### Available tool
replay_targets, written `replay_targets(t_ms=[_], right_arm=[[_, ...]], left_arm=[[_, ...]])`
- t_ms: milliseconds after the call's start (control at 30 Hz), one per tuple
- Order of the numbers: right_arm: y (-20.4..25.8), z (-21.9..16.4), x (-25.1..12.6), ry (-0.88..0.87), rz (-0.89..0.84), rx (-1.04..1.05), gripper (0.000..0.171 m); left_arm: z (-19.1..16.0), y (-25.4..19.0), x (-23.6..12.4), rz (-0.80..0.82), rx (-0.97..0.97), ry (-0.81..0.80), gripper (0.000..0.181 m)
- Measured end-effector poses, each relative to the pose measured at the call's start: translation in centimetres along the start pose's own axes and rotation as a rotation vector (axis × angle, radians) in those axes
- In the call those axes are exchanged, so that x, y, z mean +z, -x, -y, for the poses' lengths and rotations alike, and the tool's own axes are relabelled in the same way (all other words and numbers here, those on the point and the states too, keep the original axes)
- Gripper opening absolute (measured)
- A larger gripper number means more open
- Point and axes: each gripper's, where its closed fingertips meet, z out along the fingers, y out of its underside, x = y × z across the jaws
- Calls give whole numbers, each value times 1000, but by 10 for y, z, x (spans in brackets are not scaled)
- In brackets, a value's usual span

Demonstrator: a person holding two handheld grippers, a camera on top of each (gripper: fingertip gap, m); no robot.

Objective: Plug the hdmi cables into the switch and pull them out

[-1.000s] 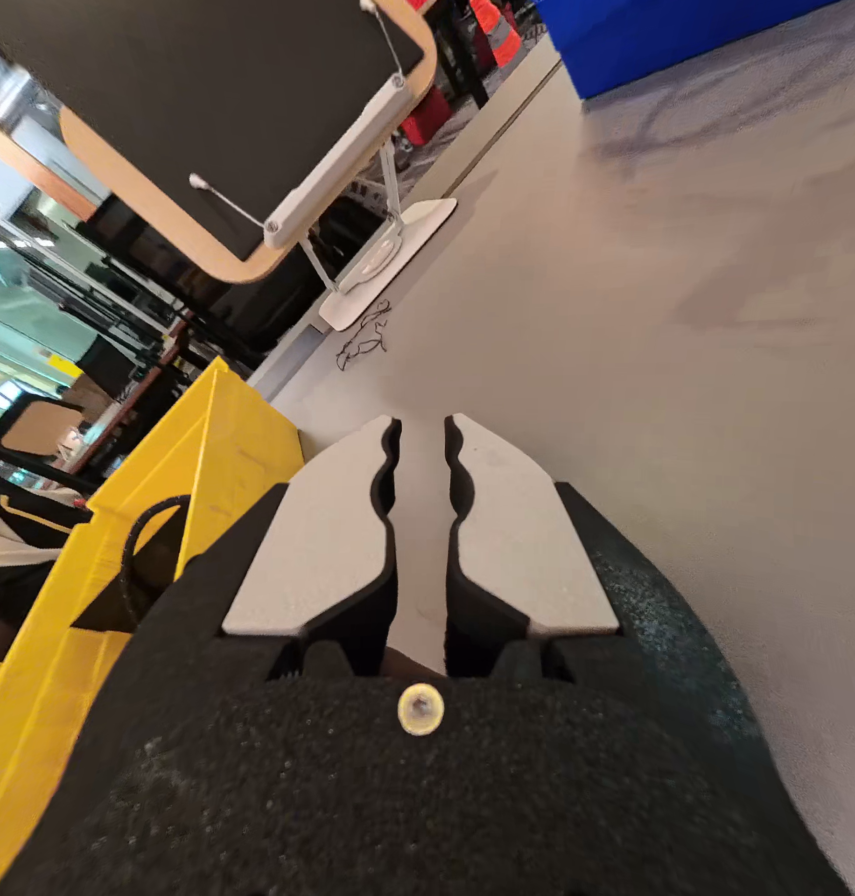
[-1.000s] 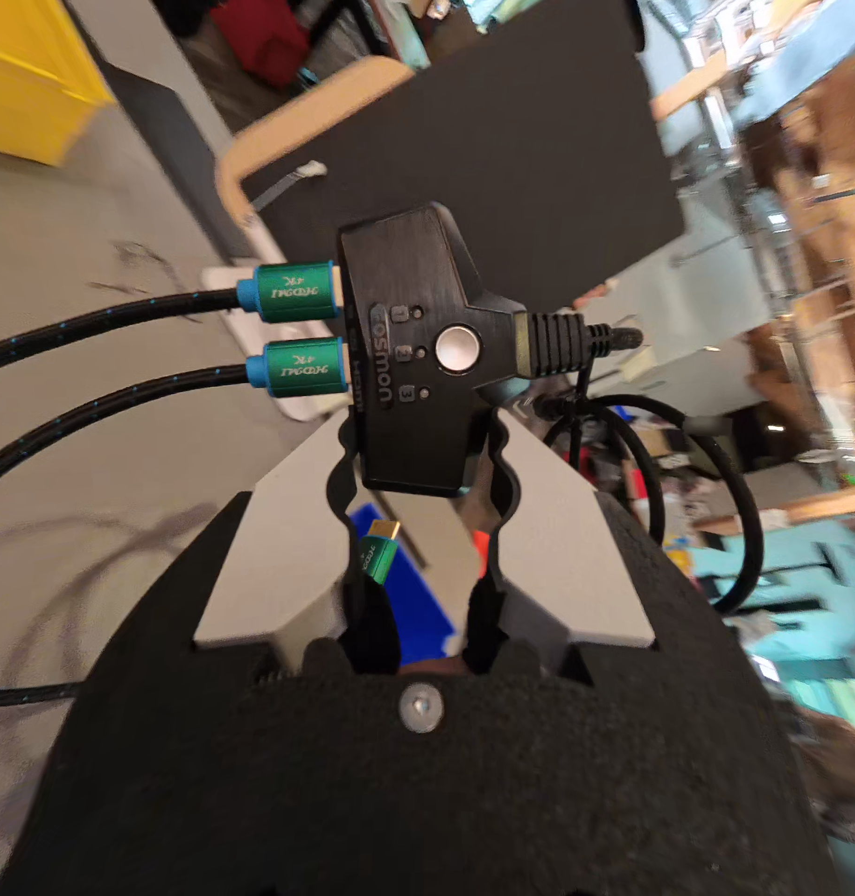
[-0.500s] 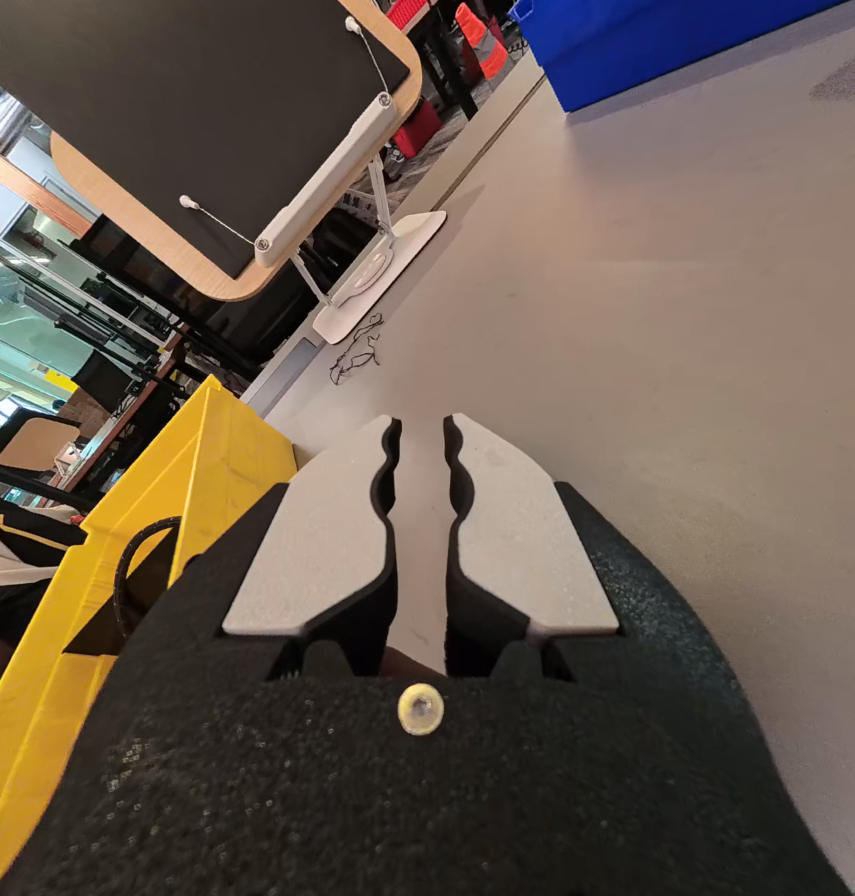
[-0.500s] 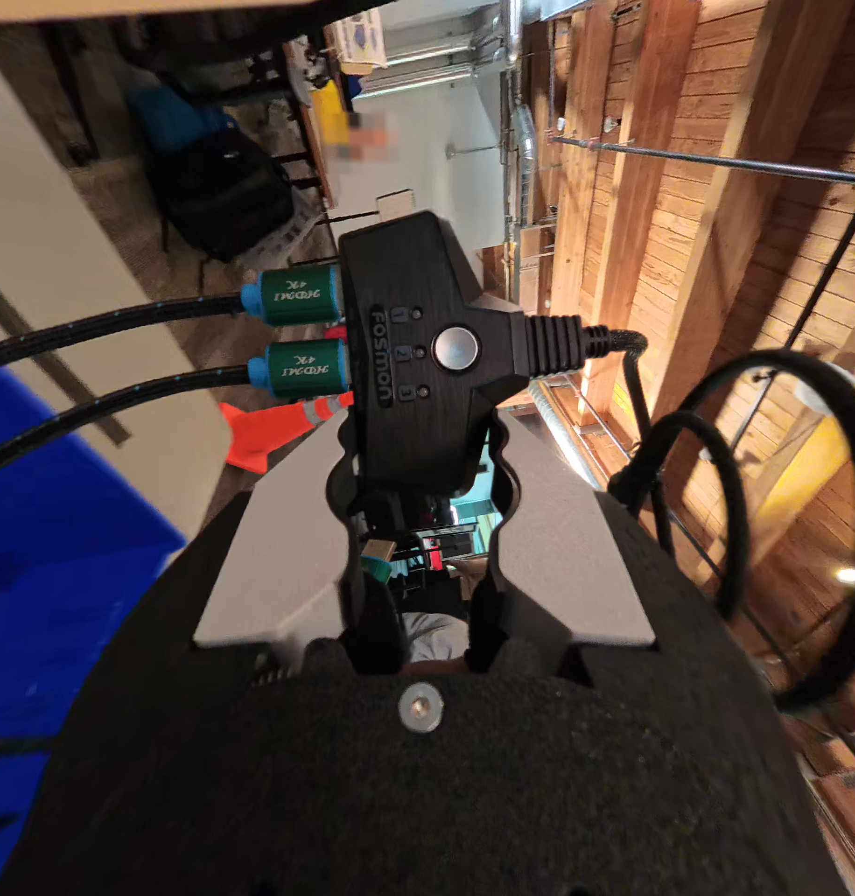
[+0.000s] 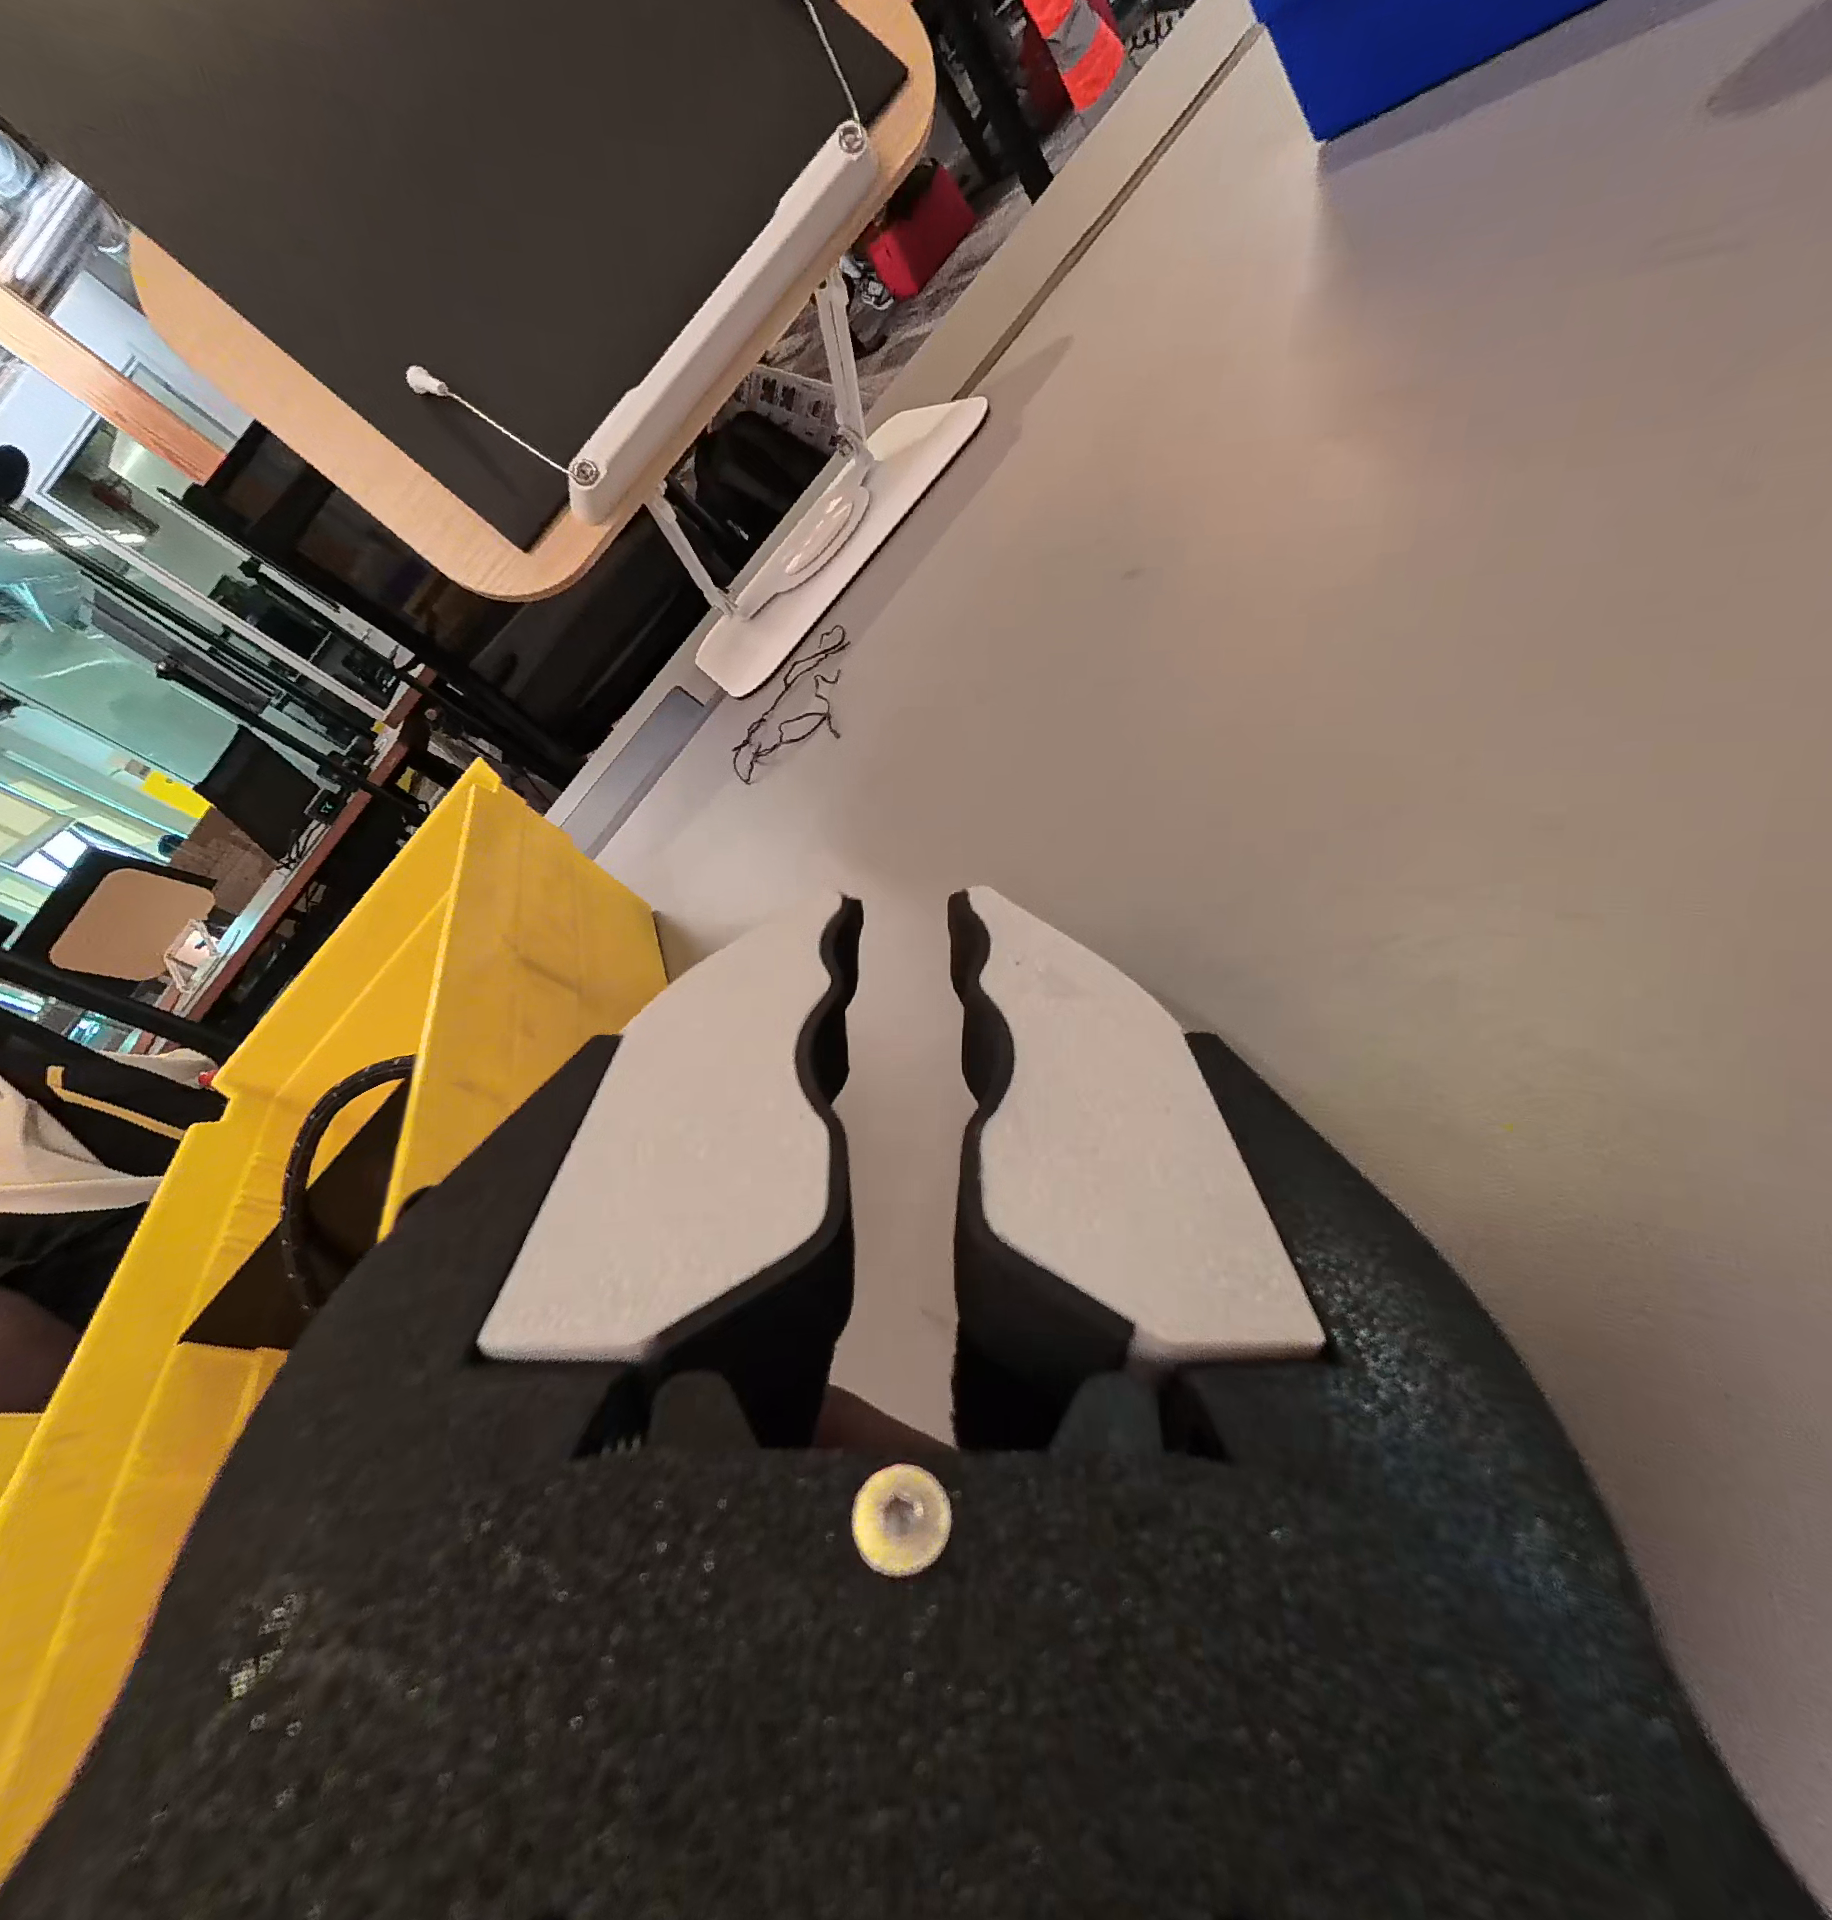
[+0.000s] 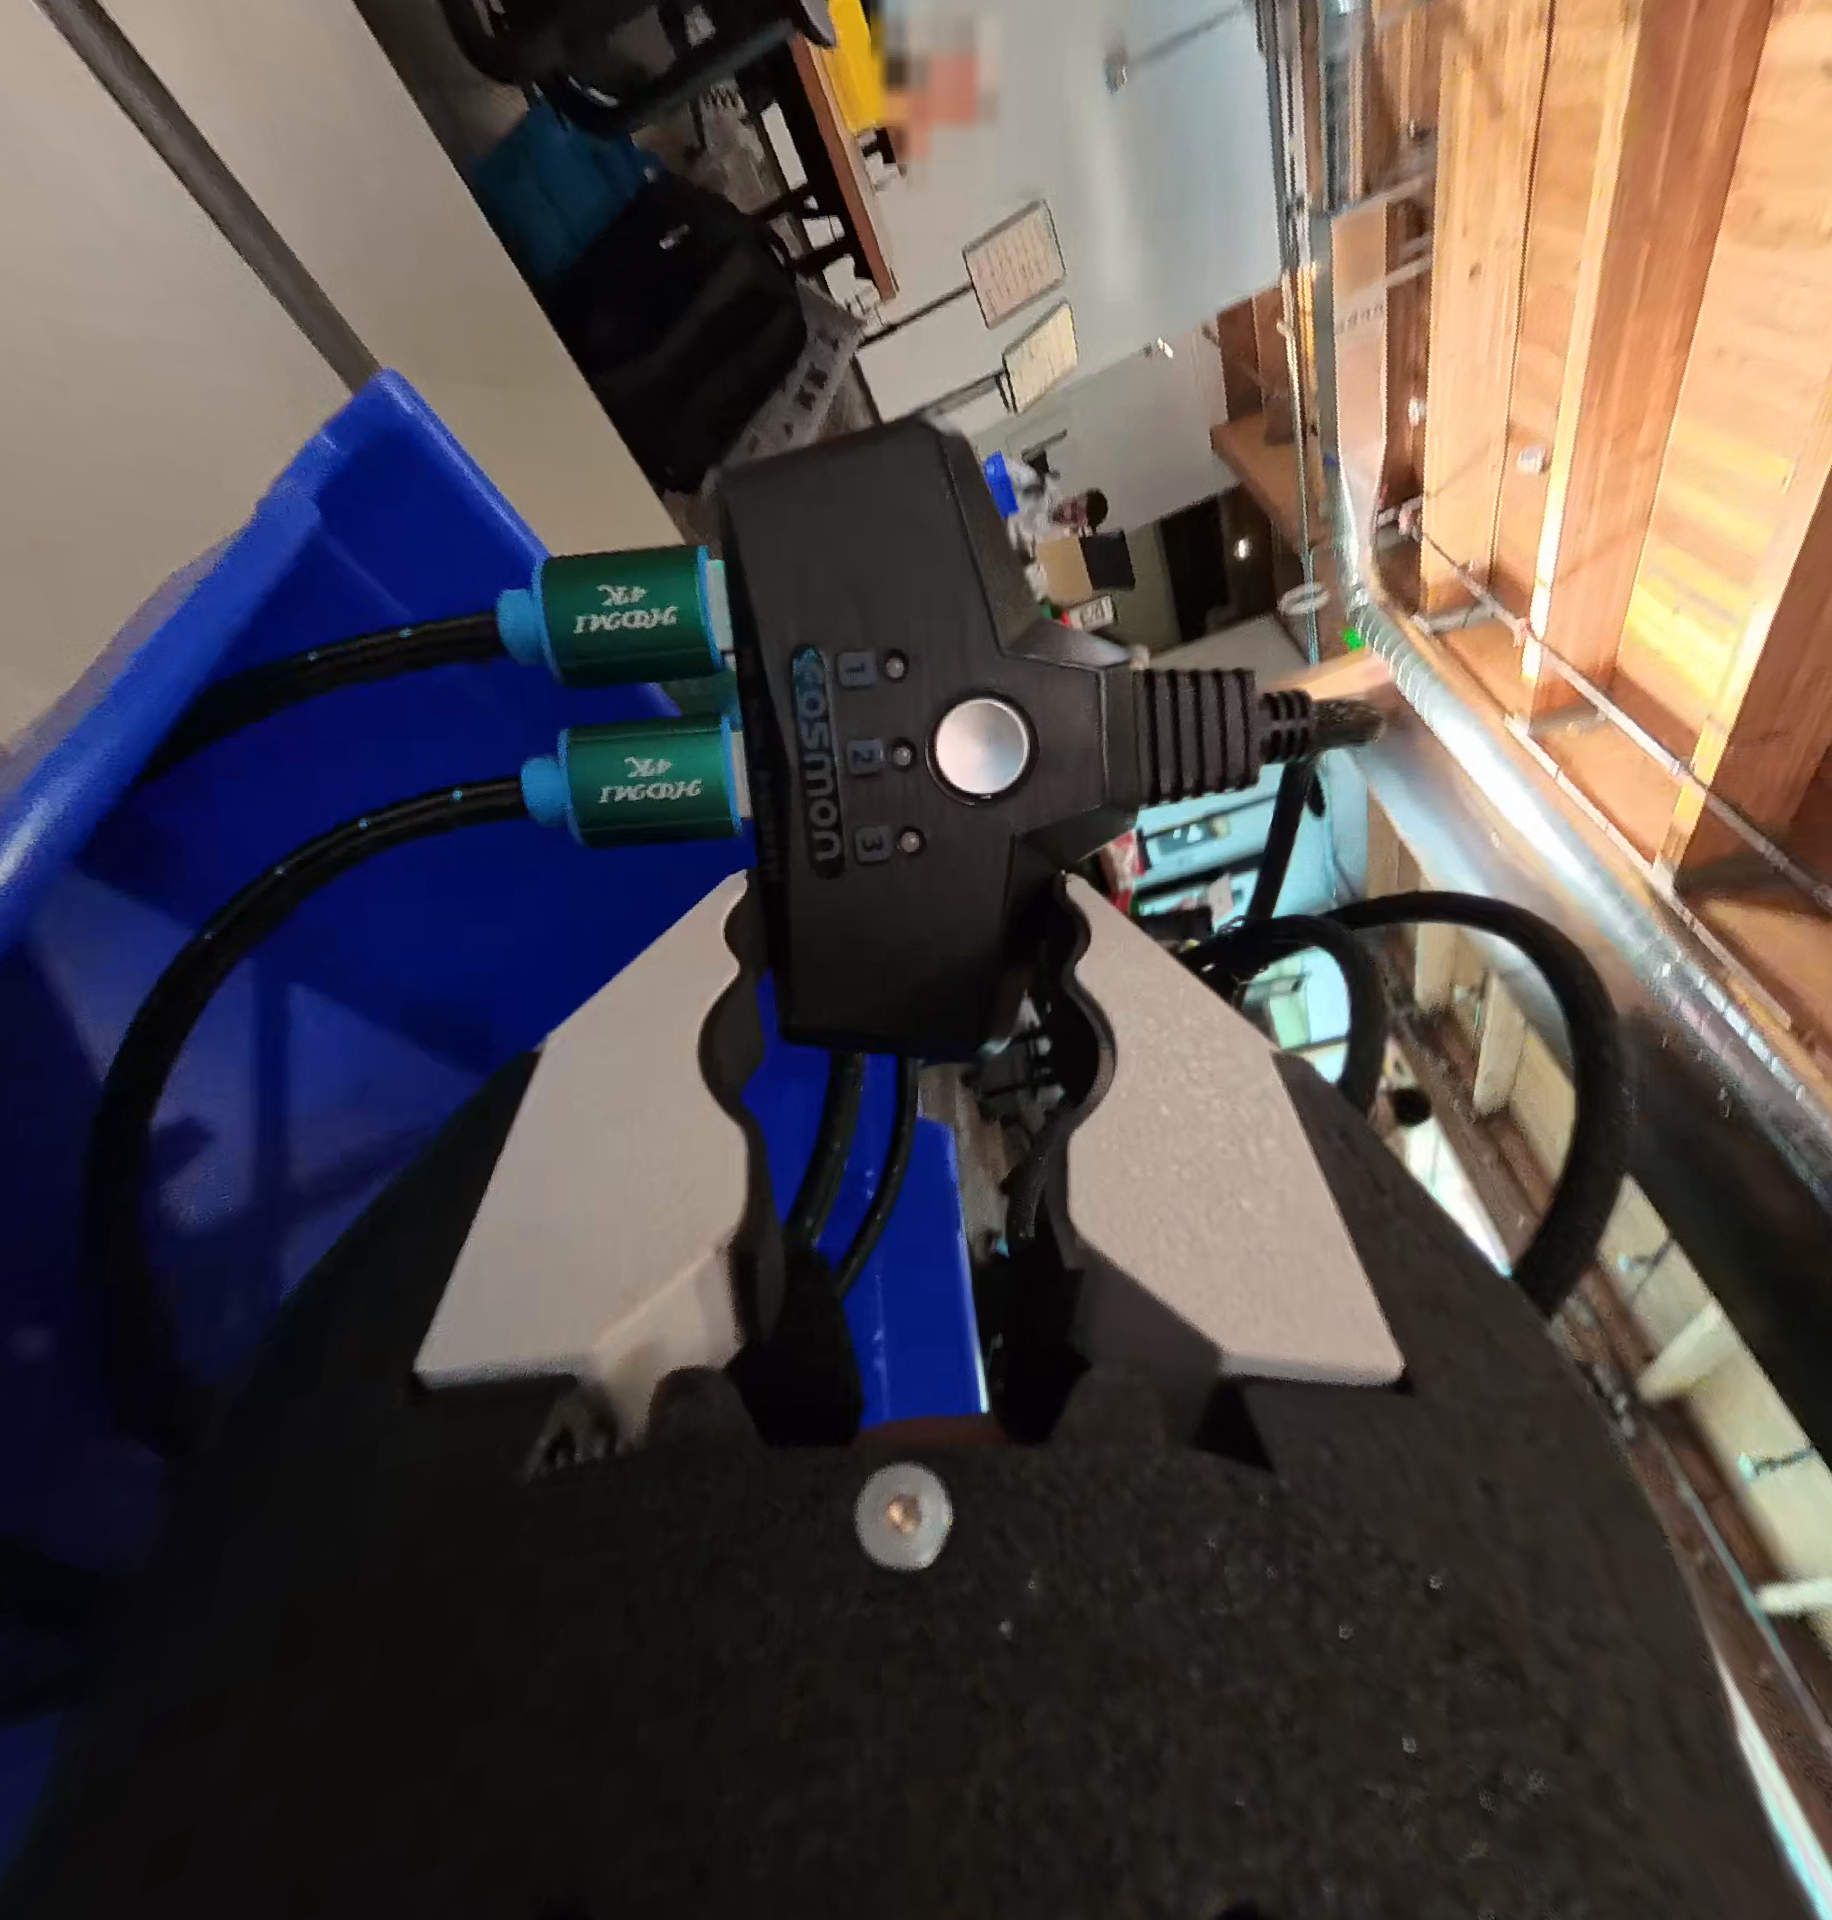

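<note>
Right gripper (image 6: 899,940): we record its two fingers closed against the lower end of the black HDMI switch (image 6: 896,748), which stands out past the fingertips, lifted clear of any surface.
HDMI switch, face: we note one round silver button (image 6: 981,744) at centre and three small numbered indicator marks in a column to its left.
HDMI switch, left side: we count two cables seated in the ports, an upper green plug (image 6: 631,620) and a lower green plug (image 6: 652,781), each with a blue collar; the third, lowest port sits by the left fingertip and we cannot tell whether anything is in it.
Braided cables (image 6: 226,935): black, running left from the two plugs and curving down in front of the blue bin (image 6: 299,748); further strands hang between the fingers.
HDMI switch, right side: a ribbed black strain relief (image 6: 1198,736) leads into a black lead (image 6: 1556,1039) that loops down at the right.
Left gripper (image 5: 904,914): we list it as holding nothing, fingers apart by a narrow gap, low above the grey tabletop (image 5: 1411,831).
Yellow bin (image 5: 372,1049): just left of the left gripper, with a black cable loop (image 5: 320,1132) inside.
Stand (image 5: 839,540): white base on the far table edge, carrying a dark wood-edged board (image 5: 424,208).
Loose black thread (image 5: 792,707): lying just in front of the stand's base.
</note>
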Motion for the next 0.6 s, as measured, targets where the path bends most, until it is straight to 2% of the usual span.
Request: replay_targets(t_ms=[233, 400, 533, 600], right_arm=[[-6, -23, -28, 150, -45, 155, 54], [24, -53, -31, 334, 120, 186, 56], [67, -88, -30, 558, 391, 277, 57], [71, -93, -29, 576, 429, 240, 56]], left_arm=[[1, -2, 2, 1, 21, -5, 16], [3, -5, 5, -12, 26, -12, 16], [8, -7, 6, -14, 41, -25, 16], [11, -9, 6, -18, 44, -32, 16]])
